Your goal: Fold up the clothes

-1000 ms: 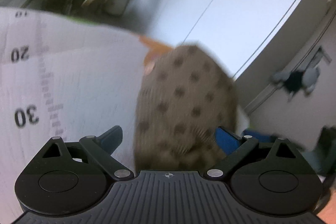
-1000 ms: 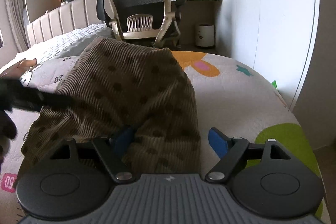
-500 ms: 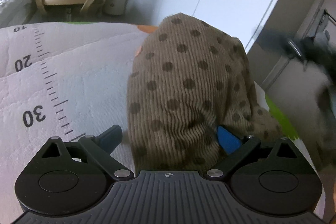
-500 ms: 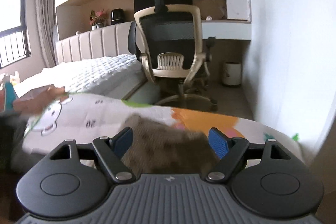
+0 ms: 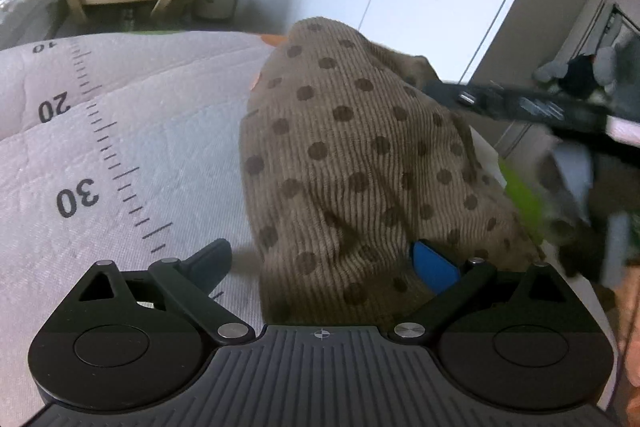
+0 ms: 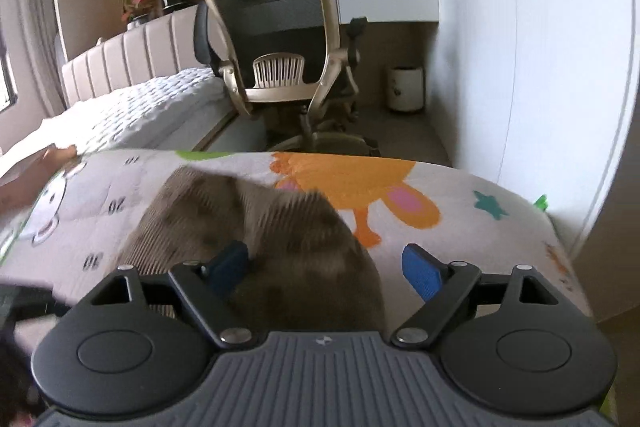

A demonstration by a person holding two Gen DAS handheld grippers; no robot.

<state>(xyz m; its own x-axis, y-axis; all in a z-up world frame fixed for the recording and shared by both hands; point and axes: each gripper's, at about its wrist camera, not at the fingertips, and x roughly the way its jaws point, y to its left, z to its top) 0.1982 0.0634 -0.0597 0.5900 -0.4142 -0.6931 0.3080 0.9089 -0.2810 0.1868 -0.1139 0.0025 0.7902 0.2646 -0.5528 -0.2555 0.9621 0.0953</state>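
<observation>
Corduroy garment (image 5: pixel 360 163), brown with dark dots, lies bunched on a printed play mat (image 5: pixel 132 147), filling the left wrist view from centre toward 6 o'clock. Left gripper (image 5: pixel 324 263) and right gripper (image 6: pixel 326 267) both stand spread wide over the cloth. An office chair (image 6: pixel 280 39) sits at 12 o'clock.

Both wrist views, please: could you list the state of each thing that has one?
Left tool: open, garment between its fingers.
Right tool: open, over the garment.
Garment: bunched, unfolded, lying on the mat.
Mat: spread flat.
Chair: upright, unoccupied.
</observation>
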